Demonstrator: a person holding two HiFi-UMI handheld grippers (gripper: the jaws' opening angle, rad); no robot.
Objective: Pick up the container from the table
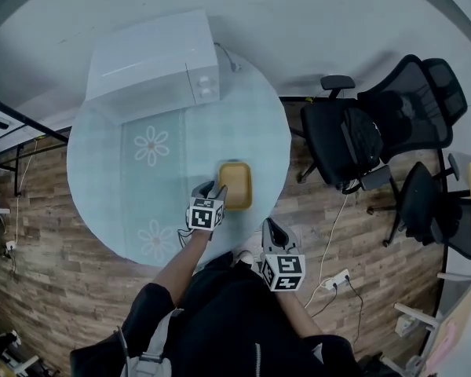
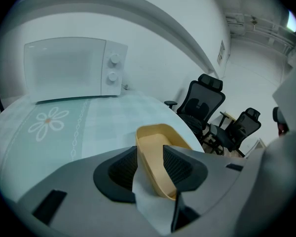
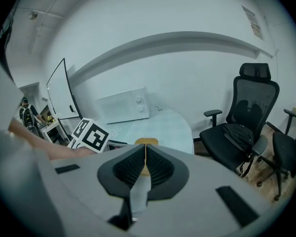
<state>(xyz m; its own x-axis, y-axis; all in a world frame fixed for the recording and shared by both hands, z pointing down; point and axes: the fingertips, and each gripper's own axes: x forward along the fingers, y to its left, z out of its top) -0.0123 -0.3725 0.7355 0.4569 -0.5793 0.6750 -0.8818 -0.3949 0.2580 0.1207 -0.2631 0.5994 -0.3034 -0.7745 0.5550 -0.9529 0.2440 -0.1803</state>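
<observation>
A shallow yellow container [image 1: 235, 185] lies flat on the round pale-green table [image 1: 102, 155], near its front right edge. My left gripper [image 1: 214, 188] is at the container's near left side. In the left gripper view the container [image 2: 163, 137] has its left wall between the jaws: the left gripper [image 2: 150, 167] is open, one pad outside the wall, the other over the inside, with a gap showing. My right gripper [image 1: 268, 226] hangs off the table's edge in front of the person, shut and empty. In the right gripper view the right gripper [image 3: 144, 167] points at the container [image 3: 146, 142].
A white microwave [image 1: 153, 61] stands at the table's far side. Black office chairs [image 1: 377, 132] crowd the wooden floor to the right. A power strip with cables [image 1: 337, 277] lies on the floor near the person's right side.
</observation>
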